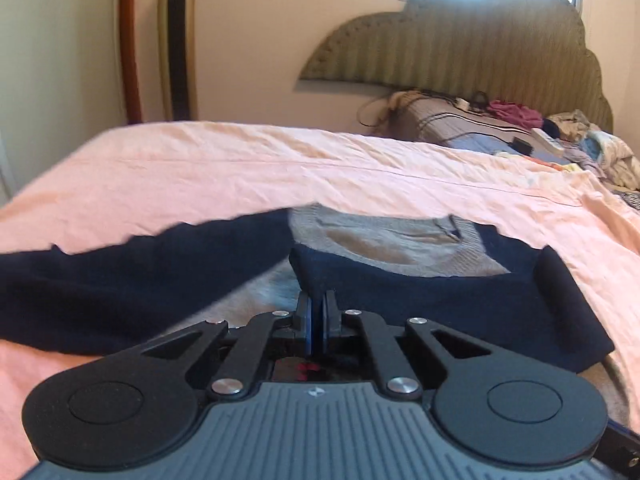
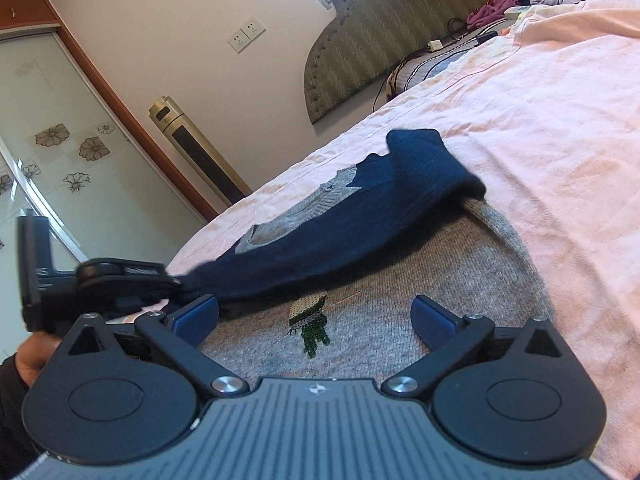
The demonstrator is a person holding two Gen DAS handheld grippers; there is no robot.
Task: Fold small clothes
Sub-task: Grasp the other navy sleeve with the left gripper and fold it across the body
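A small grey knit sweater (image 2: 400, 264) with navy sleeves and a small green and beige emblem (image 2: 310, 320) lies on the pink bedsheet (image 2: 540, 128). My left gripper (image 1: 319, 312) is shut on the navy sleeve (image 1: 420, 300), which is lifted and drawn across the grey body. In the right wrist view the left gripper (image 2: 172, 280) shows at the left, pinching that sleeve's (image 2: 360, 220) end. My right gripper (image 2: 314, 320) is open, its blue pads on either side of the emblem, just over the grey body. The grey collar (image 1: 384, 236) lies beyond.
The pink sheet (image 1: 240, 168) covers the bed. A pile of loose clothes (image 1: 580, 144) and cables lies by the padded headboard (image 1: 460, 48). A gold tower fan (image 2: 192, 148) and a floral glass wardrobe door (image 2: 60, 152) stand by the wall.
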